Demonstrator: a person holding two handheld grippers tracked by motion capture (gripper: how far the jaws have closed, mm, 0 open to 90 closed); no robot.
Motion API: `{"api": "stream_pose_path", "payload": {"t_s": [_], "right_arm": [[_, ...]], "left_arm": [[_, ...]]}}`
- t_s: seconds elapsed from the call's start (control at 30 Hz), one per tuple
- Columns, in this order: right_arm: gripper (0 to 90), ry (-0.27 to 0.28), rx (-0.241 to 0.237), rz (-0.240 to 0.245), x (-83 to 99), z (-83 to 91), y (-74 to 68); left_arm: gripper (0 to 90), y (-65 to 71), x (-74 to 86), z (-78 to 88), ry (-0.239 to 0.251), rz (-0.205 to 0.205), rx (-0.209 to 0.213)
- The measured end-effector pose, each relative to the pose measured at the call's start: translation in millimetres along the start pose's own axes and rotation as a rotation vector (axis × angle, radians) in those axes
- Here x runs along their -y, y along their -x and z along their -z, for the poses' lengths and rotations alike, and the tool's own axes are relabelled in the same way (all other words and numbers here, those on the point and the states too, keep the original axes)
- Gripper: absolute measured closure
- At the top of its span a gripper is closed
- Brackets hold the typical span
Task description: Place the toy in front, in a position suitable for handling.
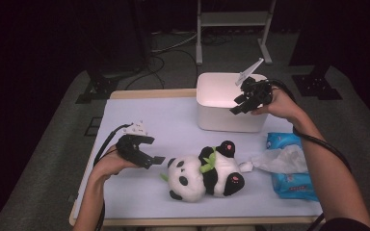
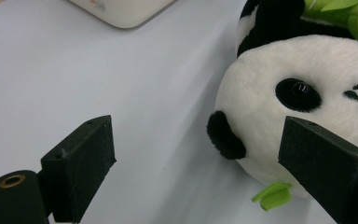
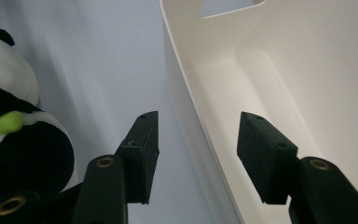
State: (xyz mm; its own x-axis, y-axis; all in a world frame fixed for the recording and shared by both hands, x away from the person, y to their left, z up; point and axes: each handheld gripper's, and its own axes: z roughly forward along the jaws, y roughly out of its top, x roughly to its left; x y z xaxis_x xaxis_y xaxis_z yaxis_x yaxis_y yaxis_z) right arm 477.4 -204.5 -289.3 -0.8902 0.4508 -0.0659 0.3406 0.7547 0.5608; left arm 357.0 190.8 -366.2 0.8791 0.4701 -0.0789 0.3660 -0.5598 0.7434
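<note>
A stuffed panda [image 1: 204,173] lies on its back on the pale blue table top, a green leaf at its neck. My left gripper [image 1: 156,150] hovers just left of its head, jaws wide open with nothing between them. In the left gripper view the panda's face [image 2: 284,93] sits beside the right jaw of this gripper [image 2: 196,154]. My right gripper [image 1: 237,104] hangs over the front rim of a white bin [image 1: 221,120]. In the right gripper view its open jaws [image 3: 198,149] straddle the bin wall [image 3: 270,70] without pressing on it; the panda [image 3: 14,140] shows at the left.
A blue pack of wipes [image 1: 291,180] lies right of the panda, with a white sheet [image 1: 274,161] pulled out toward it. The bin stands at the table's far edge [image 1: 149,94]. A white metal stand [image 1: 233,19] and cables are on the floor beyond.
</note>
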Motion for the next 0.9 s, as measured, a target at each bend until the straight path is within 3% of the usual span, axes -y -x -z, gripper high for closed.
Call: {"api": "stream_pose_path", "payload": {"t_s": [0.17, 0.53, 0.73, 0.9], "right_arm": [[48.8, -0.012, -0.003, 0.006, -3.9, -9.4, 2.0], [69.6, -0.046, -0.027, 0.061, -9.8, -31.7, 2.2], [79.0, -0.050, -0.029, 0.073, -13.2, -36.8, 1.9], [81.3, -0.039, -0.066, 0.071, -13.3, -37.2, 4.7]], "left_arm": [[9.7, -0.7, 1.6, -1.1, -0.004, 0.002, 0.001], [9.6, -3.3, 6.3, -3.1, -0.005, 0.022, 0.014], [9.6, -3.7, 7.4, -4.0, -0.001, 0.028, 0.020], [9.6, -4.2, 8.1, -4.6, -0.002, 0.035, 0.019]]}}
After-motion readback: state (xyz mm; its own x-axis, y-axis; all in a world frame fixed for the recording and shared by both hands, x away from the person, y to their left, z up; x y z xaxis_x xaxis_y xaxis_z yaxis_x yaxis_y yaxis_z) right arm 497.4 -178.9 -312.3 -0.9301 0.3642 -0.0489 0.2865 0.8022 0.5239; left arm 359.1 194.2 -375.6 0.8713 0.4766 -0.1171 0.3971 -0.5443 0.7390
